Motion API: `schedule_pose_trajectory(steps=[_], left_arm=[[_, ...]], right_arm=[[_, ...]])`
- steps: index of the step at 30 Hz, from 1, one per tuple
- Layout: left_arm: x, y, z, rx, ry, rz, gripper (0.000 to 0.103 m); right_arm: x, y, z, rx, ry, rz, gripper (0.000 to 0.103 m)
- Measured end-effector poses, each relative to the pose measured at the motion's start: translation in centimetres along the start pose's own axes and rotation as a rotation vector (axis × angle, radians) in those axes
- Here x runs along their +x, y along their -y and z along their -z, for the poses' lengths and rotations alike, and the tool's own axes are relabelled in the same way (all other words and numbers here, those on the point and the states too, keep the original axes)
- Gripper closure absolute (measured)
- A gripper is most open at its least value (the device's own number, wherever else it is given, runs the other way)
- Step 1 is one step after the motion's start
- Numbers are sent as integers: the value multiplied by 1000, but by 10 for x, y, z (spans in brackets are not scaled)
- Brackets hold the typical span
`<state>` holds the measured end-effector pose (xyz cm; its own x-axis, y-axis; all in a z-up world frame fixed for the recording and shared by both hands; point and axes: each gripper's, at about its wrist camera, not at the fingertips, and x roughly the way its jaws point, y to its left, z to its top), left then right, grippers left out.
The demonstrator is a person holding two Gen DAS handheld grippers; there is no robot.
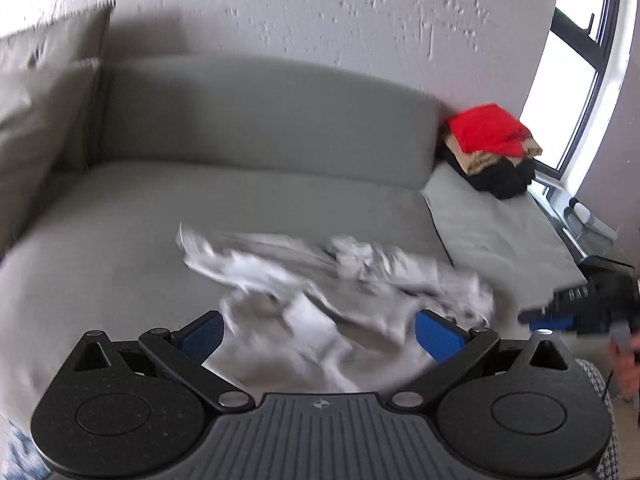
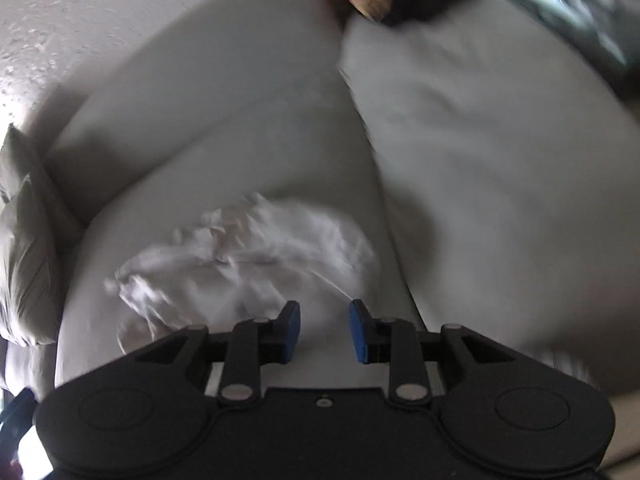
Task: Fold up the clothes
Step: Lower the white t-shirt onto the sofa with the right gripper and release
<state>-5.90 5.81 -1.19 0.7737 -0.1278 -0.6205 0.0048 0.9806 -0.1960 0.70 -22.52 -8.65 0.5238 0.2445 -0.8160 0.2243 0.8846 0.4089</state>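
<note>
A grey sofa (image 1: 248,200) carries a crumpled white garment (image 1: 328,280) on its near seat; at the far right, a stack (image 1: 492,148) of folded clothes, red on top, sits on the cushion. Pillows (image 1: 36,112) lean at far left.

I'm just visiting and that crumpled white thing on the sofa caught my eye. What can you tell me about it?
The white garment is a thin, soft-looking cloth, pale grey-white, lying crumpled and unfolded in a loose heap on the grey sofa seat. Its folds and edges are blurred, so what kind of clothing it is cannot be told. The left gripper hangs wide open just over its near edge; the right gripper, also open, is beside it. Neither grips it.
</note>
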Motion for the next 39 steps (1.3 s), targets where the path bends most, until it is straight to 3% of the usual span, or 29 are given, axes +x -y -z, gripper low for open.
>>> schedule_pose_trajectory(steps=[3,6,11,17,19,22,26,29,32,35,36,39], left_arm=[[12,22,-4,32,-31,-47,1],[23,30,-14,56,-66,-127,1],[27,12,-25,-32,-129,-174,3],[28,-12,-25,-85,-132,-274,20],[26,-17,-25,-106,-130,-317,32],[25,-22,-25,-119,-134,-342,38],[25,-28,-23,-135,-156,-309,41],[23,-31,-21,-143,-137,-327,60],[22,-33,-20,-148,-131,-314,64],[25,-33,-21,-156,-149,-311,64],[26,-33,-20,-159,-153,-308,64],[24,-30,-20,-163,-150,-266,64]], right_arm=[[-7,7,12,16,37,-35,58],[-11,-13,10,-27,72,-90,54],[-7,-36,6,-95,107,-147,52],[-2,-48,9,-134,87,-190,55],[9,-62,11,-184,65,-233,57],[28,-88,19,-286,51,-286,56],[61,-123,33,-504,55,-250,56],[83,-142,43,-666,57,-201,57],[97,-153,50,-811,79,-146,64],[104,-160,58,-935,99,-95,94],[105,-161,59,-969,105,-79,95],[73,-158,45,-892,193,-115,96]])
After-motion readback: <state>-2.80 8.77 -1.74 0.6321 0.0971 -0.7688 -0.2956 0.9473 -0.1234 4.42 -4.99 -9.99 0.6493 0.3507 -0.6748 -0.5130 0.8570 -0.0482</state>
